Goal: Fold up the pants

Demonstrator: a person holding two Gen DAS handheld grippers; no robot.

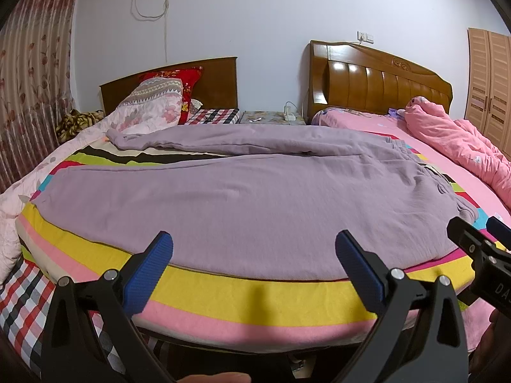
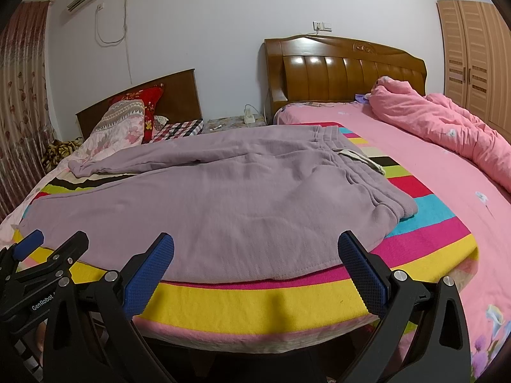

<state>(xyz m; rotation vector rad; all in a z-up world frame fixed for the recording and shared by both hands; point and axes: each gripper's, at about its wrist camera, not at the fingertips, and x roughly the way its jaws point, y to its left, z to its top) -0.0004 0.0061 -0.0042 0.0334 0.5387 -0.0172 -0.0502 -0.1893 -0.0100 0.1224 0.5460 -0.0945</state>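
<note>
1. Left gripper (image 1: 254,265) and right gripper (image 2: 255,265) sit nearest, side by side at the near bed edge; both sets of tongs spread wide, holding nothing.
2. Purple pants (image 1: 223,198) lie flat on striped blanket (image 1: 255,296), waistband right, legs running left (far leg splayed apart).
3. Step: fold not yet started, by my reading.
4. Next: probably pinch the near edge at two points and carry it over the far leg.

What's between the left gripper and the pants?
Only striped blanket: its yellow and pink bands separate the open left gripper from the purple pants, in the left wrist view.
</note>
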